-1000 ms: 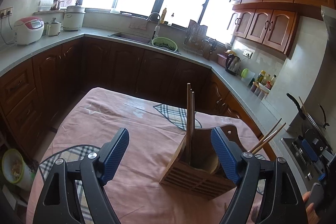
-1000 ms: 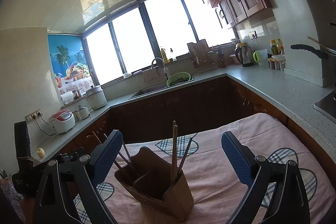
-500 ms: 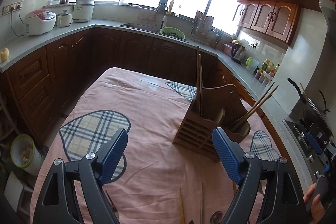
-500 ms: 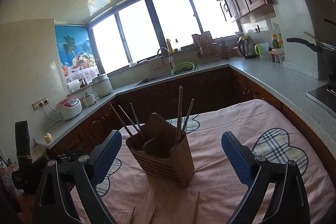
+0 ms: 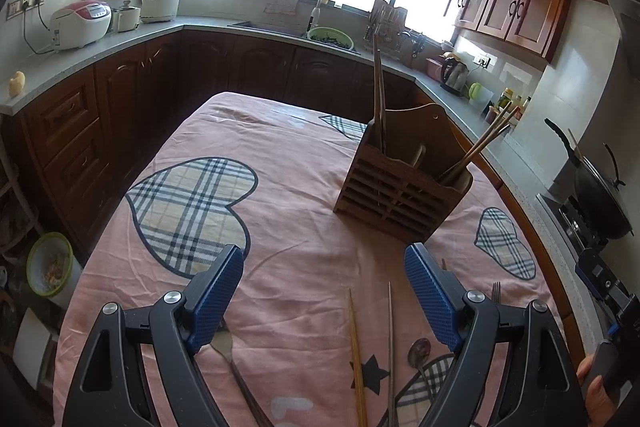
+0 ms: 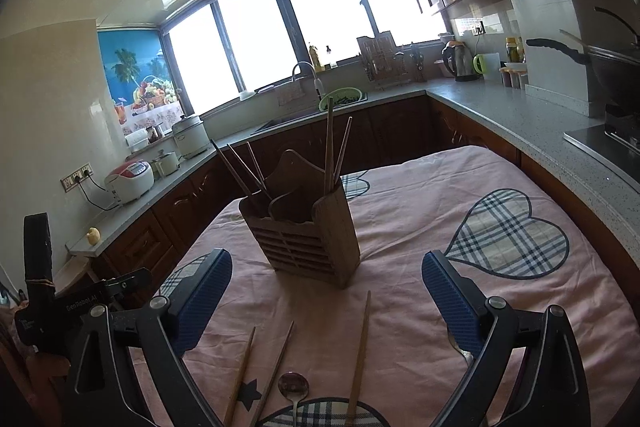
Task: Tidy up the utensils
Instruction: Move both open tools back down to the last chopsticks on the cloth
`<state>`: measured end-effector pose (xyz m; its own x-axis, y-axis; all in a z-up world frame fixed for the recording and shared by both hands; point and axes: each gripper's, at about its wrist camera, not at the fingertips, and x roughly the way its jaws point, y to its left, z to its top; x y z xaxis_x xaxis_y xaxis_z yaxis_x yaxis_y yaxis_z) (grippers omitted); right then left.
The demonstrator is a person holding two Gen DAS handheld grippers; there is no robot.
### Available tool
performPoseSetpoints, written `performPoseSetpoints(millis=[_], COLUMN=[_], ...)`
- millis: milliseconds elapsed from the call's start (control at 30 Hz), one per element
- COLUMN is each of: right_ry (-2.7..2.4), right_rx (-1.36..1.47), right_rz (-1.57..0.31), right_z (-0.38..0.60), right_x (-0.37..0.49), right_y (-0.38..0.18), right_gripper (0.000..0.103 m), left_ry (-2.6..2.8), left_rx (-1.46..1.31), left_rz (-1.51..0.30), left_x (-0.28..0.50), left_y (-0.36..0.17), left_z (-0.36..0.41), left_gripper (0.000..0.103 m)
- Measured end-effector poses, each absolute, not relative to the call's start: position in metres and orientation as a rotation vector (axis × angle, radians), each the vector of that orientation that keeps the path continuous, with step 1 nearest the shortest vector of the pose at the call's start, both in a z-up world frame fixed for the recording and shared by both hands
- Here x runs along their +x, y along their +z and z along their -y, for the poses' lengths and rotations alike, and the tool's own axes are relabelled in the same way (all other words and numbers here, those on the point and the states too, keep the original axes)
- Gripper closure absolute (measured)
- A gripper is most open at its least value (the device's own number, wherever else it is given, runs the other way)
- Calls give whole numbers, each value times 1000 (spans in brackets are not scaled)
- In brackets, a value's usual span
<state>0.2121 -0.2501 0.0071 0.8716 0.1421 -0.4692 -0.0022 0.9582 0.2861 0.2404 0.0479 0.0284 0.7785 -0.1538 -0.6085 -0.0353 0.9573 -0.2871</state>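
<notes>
A slatted wooden utensil holder (image 5: 402,193) (image 6: 306,241) stands on the pink tablecloth (image 5: 292,195) with several chopsticks upright in it. Loose chopsticks (image 5: 357,355) (image 6: 360,351), a metal spoon (image 6: 294,385) (image 5: 418,350) and a fork (image 5: 495,291) lie on the cloth in front of it. Another metal utensil (image 5: 236,375) lies under my left finger. My left gripper (image 5: 324,291) is open and empty, above the loose utensils. My right gripper (image 6: 327,297) is open and empty, just short of the holder.
The table (image 6: 500,187) is ringed by dark wooden cabinets and a grey counter (image 5: 120,39) with rice cookers, a sink, a kettle and a wok on a stove (image 5: 600,195). A green bin (image 5: 50,263) stands on the floor at left.
Both grippers have drawn back from the holder and tilted down, so the loose chopsticks, spoon and fork near the table's front came into view. Both stayed open.
</notes>
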Motion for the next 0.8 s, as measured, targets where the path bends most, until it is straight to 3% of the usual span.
performPoseSetpoints(millis=[800], right_ry=[58], right_rx=[301], right_rz=[-643], right_z=[245], right_x=[196], right_y=[-41], right_gripper=[6], left_ry=[-53], left_rx=[-249], left_rz=[-826], left_x=[244], left_y=[-1], left_z=[-31], left_gripper=[20])
